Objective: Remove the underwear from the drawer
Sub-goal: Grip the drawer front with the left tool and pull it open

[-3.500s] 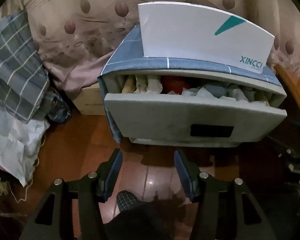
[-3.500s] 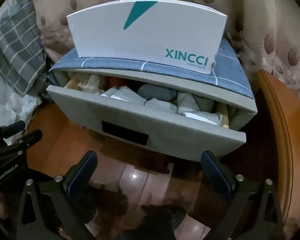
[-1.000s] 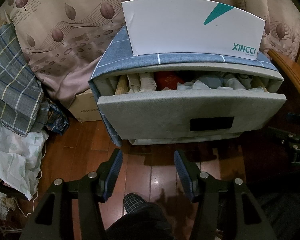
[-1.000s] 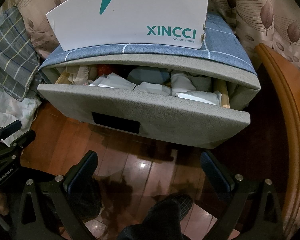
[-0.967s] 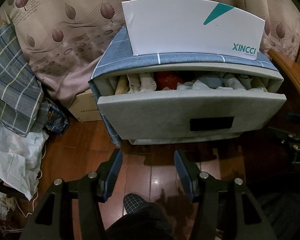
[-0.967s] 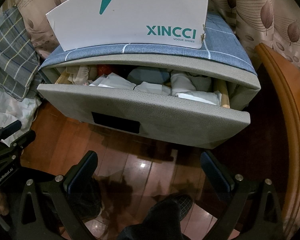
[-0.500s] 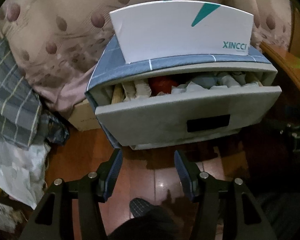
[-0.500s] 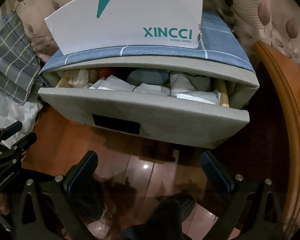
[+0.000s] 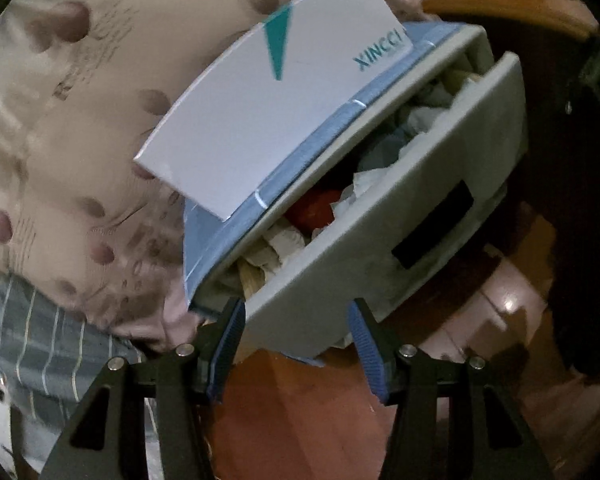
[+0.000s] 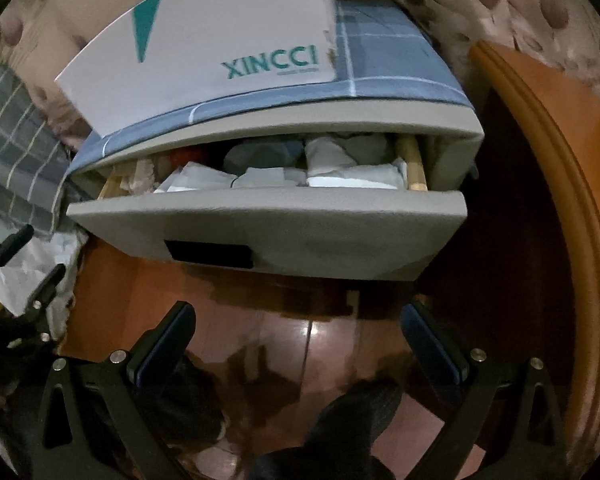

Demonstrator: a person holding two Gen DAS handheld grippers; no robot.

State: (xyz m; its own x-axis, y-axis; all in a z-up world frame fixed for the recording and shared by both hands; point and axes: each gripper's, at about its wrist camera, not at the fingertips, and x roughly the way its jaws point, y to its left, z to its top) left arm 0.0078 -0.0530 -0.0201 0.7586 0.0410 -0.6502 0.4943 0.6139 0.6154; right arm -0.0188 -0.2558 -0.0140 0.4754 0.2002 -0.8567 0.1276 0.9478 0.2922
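The grey fabric drawer (image 10: 340, 236) stands pulled out, stuffed with folded pale underwear (image 10: 352, 174). The left gripper (image 9: 296, 340) and the right gripper (image 10: 298, 344) both hang before it, jaws spread and empty.

A glossy reddish-brown wooden floor (image 10: 300, 328) is carrying a grey fabric drawer unit (image 10: 440, 132), its drawer (image 10: 284, 232) standing open. A checked cloth (image 9: 40, 328) and white bag (image 10: 24, 276) are lying beside it.
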